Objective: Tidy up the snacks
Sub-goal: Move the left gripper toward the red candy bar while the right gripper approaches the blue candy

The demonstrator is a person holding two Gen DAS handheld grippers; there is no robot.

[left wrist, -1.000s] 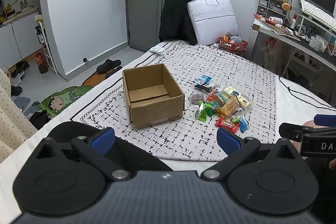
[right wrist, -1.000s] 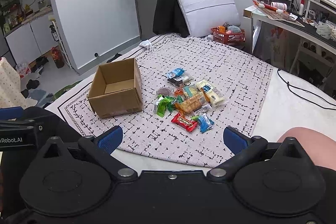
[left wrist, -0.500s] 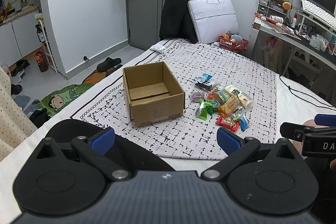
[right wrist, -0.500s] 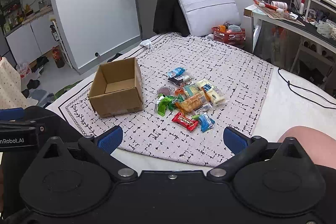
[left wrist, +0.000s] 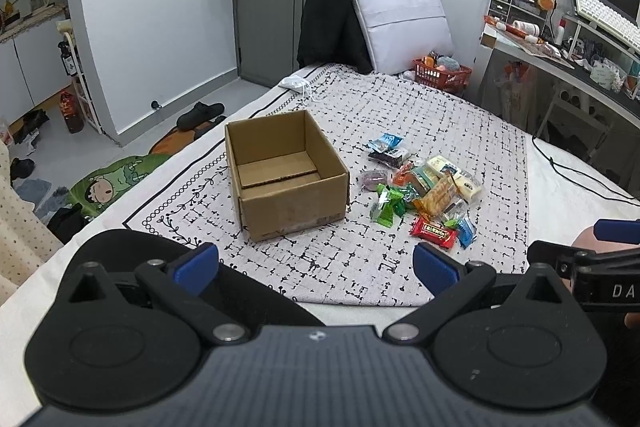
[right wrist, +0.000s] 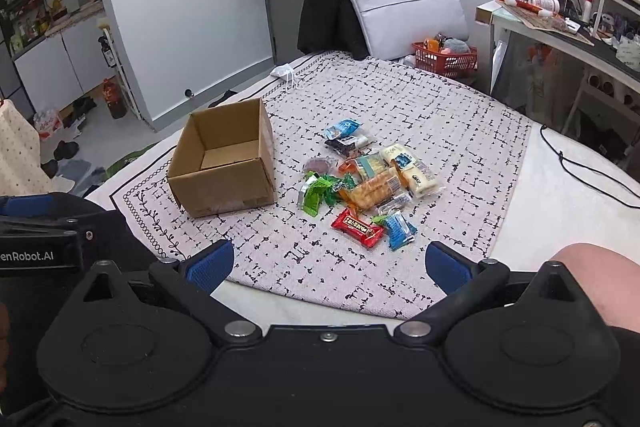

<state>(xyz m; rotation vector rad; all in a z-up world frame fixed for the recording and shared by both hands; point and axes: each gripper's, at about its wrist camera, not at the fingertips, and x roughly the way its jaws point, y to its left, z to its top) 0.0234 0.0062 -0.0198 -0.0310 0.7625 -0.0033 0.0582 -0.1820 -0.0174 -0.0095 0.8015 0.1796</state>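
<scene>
Snacks: loose pile of small wrapped packets (right wrist: 360,183) on the black-and-white patterned cloth (right wrist: 460,131), just right of the open brown cardboard box (right wrist: 224,167), which looks empty. Nearest the grippers: red rectangular bar wrapper (right wrist: 357,227) and blue packet (right wrist: 398,231), touching. Left gripper (left wrist: 316,265) and right gripper (right wrist: 329,262) both spread wide, holding nothing, hovering at the cloth's near edge, well apart from the pile. Judgement: step 1, no packet boxed yet. Next: right gripper reaches forward to the red bar, pinches across its short side, carries it left into the box. Thin crinkly wrappers may slip.
</scene>
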